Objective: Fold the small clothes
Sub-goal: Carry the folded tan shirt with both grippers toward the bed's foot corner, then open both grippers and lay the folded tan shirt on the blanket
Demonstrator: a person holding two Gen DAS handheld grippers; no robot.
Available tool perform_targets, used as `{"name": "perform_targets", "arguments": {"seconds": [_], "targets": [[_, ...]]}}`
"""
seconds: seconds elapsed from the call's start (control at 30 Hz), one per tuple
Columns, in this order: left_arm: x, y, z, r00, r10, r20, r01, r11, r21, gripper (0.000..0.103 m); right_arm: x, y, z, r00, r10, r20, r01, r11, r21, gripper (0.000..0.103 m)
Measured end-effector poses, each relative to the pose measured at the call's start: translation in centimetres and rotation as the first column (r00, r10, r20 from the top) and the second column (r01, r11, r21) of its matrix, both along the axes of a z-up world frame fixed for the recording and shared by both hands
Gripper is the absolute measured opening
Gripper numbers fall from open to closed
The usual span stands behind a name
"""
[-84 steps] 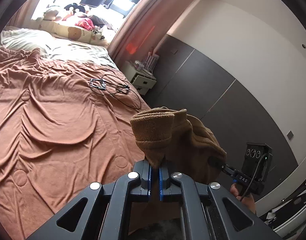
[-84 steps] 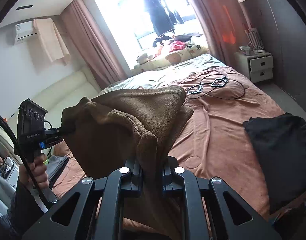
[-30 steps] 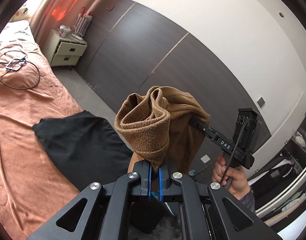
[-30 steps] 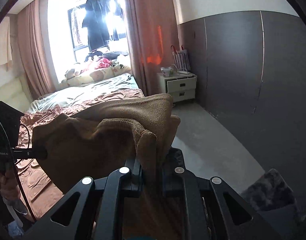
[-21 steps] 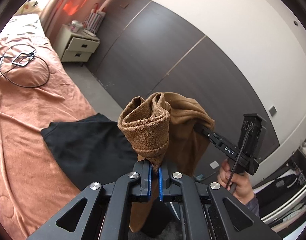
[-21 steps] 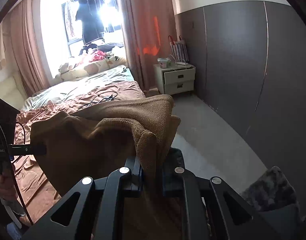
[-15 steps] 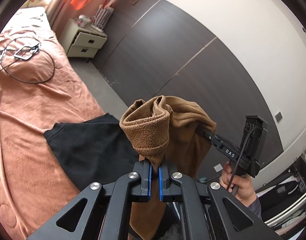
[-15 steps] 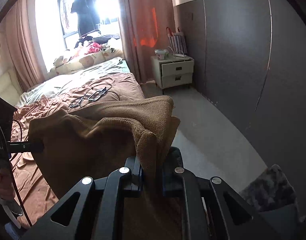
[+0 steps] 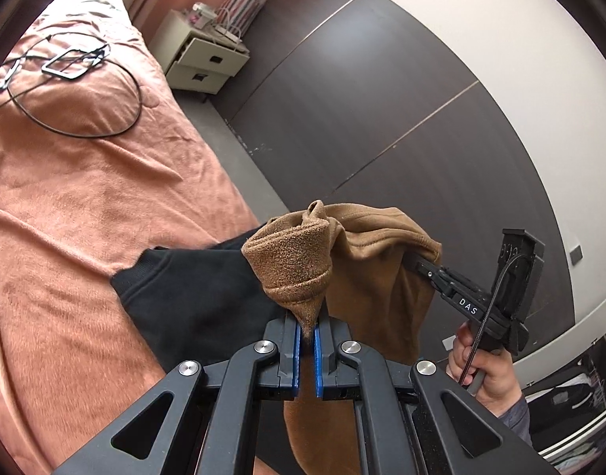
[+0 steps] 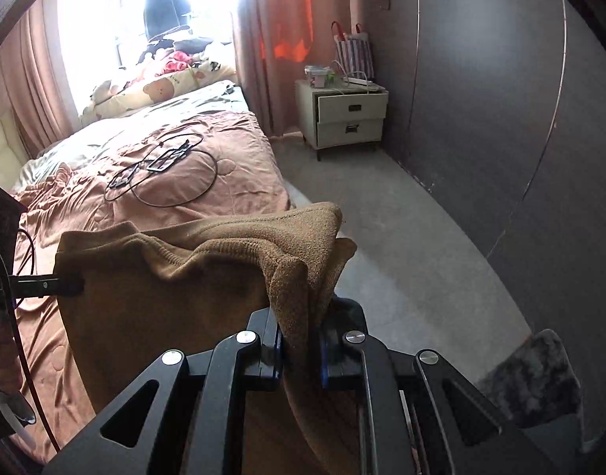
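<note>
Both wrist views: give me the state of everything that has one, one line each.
Brown garment: held up off the bed, bunched.
Left tool: shut on brown garment.
Right tool: shut on brown garment.
Black garment: lying flat on the bed.
Nightstand: top drawer slightly open.

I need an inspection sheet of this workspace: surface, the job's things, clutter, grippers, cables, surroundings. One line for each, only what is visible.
Surface: bed with a wrinkled salmon cover.
Job's things: brown garment held in the air between both grippers; black garment lying flat on the bed edge.
Clutter: soft toys and clothes piled at the window end.
Grippers: left gripper shut on a bunched corner of the brown garment; right gripper shut on another corner.
Cables: black cable loops on the cover.
Surroundings: white nightstand with a striped bag on top, dark wardrobe panels, grey floor, curtains.
</note>
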State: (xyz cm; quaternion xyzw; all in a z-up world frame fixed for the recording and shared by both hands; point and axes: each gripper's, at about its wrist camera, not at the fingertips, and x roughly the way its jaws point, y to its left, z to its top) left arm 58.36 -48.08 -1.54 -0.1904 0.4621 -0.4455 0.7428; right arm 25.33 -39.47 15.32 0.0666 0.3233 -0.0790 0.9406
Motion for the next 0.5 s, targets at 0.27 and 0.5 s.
{"name": "perform_targets", "arguments": {"seconds": [0.27,0.5], "targets": [[2.7,0.3,-7.0,0.982,0.155,-0.108,-0.132,0.972,0.196,0.046,1.7,-1.5,-4.2,0.981,-0.124,-0.149,0.126,0.992,0.005,0.061],[1.6,0.9,-9.6,0.979,0.15,-0.137,-0.118,0.969,0.215,0.046,-3.8,-3.4,-4.4,0.984,-0.117,-0.136,0.127,0.99,0.062,0.058]]}}
